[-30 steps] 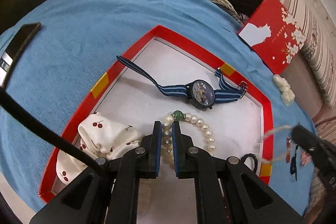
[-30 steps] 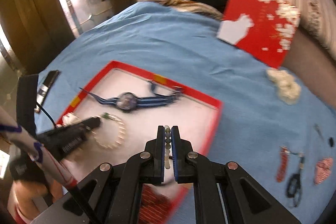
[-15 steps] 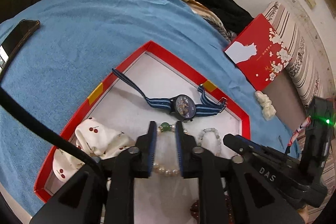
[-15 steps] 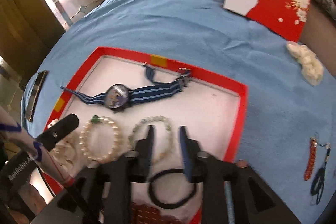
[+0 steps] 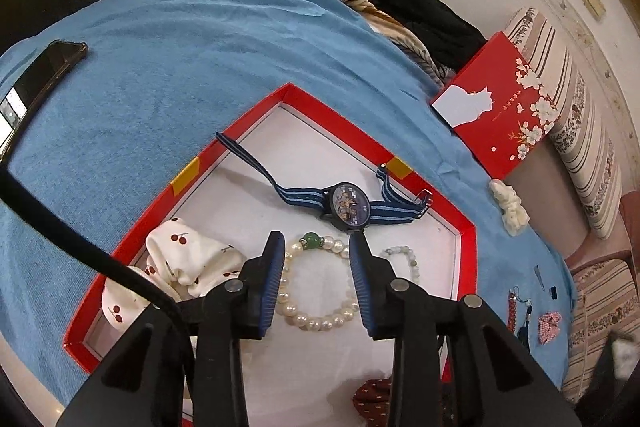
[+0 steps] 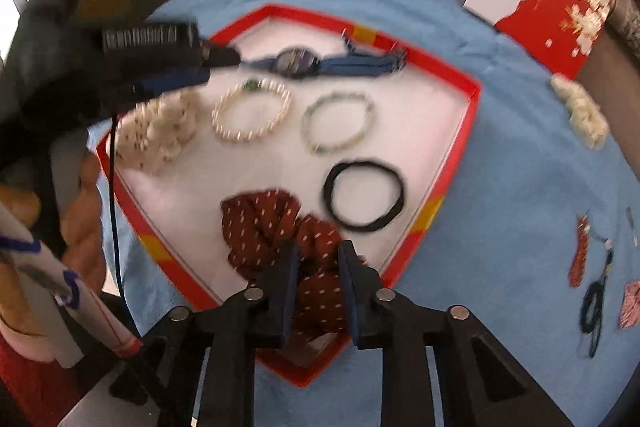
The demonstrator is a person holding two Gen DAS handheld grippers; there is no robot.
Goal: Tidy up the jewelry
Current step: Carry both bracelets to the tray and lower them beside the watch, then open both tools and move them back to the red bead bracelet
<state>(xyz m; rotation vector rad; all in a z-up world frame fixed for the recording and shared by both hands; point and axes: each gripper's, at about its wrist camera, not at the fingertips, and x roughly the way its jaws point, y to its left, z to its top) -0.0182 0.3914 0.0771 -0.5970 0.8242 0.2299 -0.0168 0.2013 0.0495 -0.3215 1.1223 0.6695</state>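
Phone (image 5: 38, 83), clothes pile (image 5: 408, 7) on blue cloth (image 5: 200, 59)

In the box (image 6: 460, 147), the watch (image 6: 298, 61) lies behind two bracelets (image 6: 252, 111), scrunchies at the sides.

from the left wrist we look steeply down, close over the shallow red-rimmed white tray (image 5: 466, 251); from the right wrist we face it from its near corner; both views share it.
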